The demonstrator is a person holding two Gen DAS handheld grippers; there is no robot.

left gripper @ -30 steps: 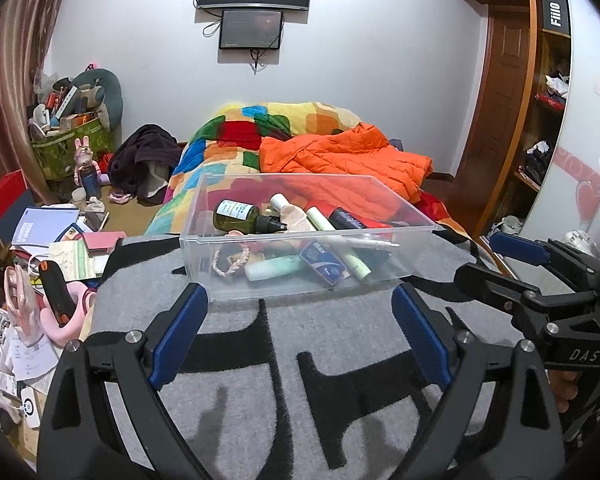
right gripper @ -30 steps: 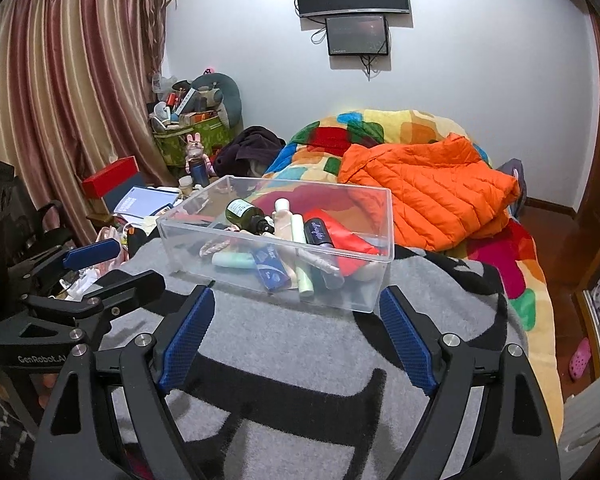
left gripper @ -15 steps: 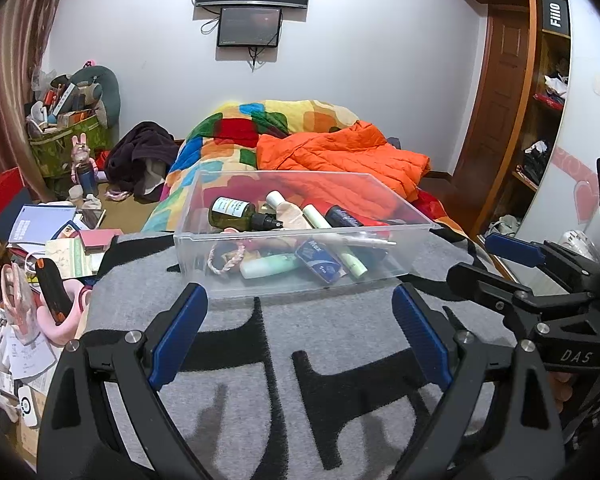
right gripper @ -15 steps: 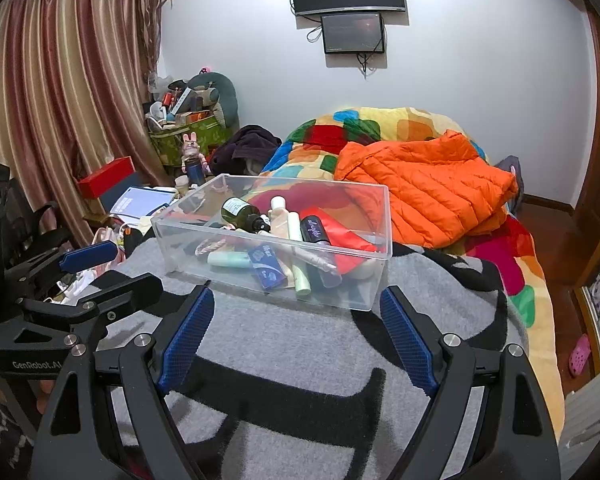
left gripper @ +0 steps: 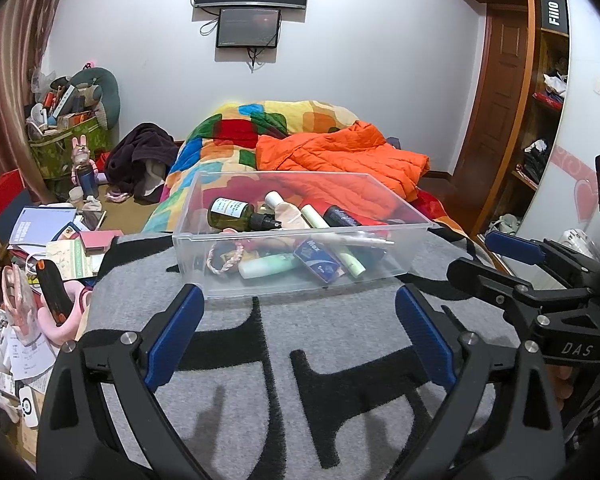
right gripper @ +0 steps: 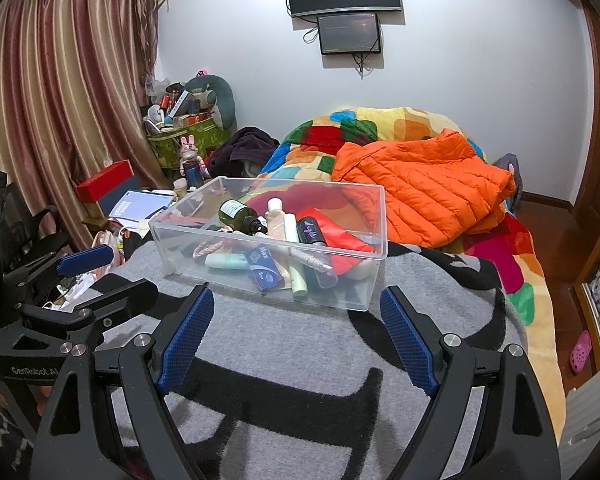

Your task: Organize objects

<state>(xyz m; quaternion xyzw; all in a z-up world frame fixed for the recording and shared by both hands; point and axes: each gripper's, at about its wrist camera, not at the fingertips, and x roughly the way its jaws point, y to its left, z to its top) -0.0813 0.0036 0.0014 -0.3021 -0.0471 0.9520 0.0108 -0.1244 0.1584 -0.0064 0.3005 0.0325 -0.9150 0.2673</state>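
Left wrist view: the left gripper point(left gripper: 296, 312) hangs with its blue-padded jaws spread wide and nothing between them, just short of the near wall of a clear plastic bin point(left gripper: 300, 280) that sits on a grey blanket with black lettering point(left gripper: 340, 340). The bin is shallow, rectangular and see-through, so its jumble reads through the wall: a dark green bottle with a white label and black spray top point(left gripper: 236, 214) lies on its side toward the far left corner, a pale green tube point(left gripper: 332, 240) runs diagonally across the middle, a mint tube point(left gripper: 268, 266) and a blue packet point(left gripper: 318, 260) lie against the near wall, and a pink braided loop point(left gripper: 224, 260) sits at the near left corner. Beyond the bin an orange puffer jacket point(left gripper: 340, 156) is heaped on a patchwork quilt point(left gripper: 236, 128). The right gripper point(left gripper: 496, 256) shows at the right of the bin, empty. Right wrist view: the right gripper point(right gripper: 296, 314) is likewise splayed open and empty, close before the bin's point(right gripper: 276, 284) near wall. Here a black tube with script lettering point(right gripper: 310, 230) and something red point(right gripper: 336, 240), perhaps a pouch, appear toward the bin's right side. The left gripper point(right gripper: 104, 272) stands left of the bin.
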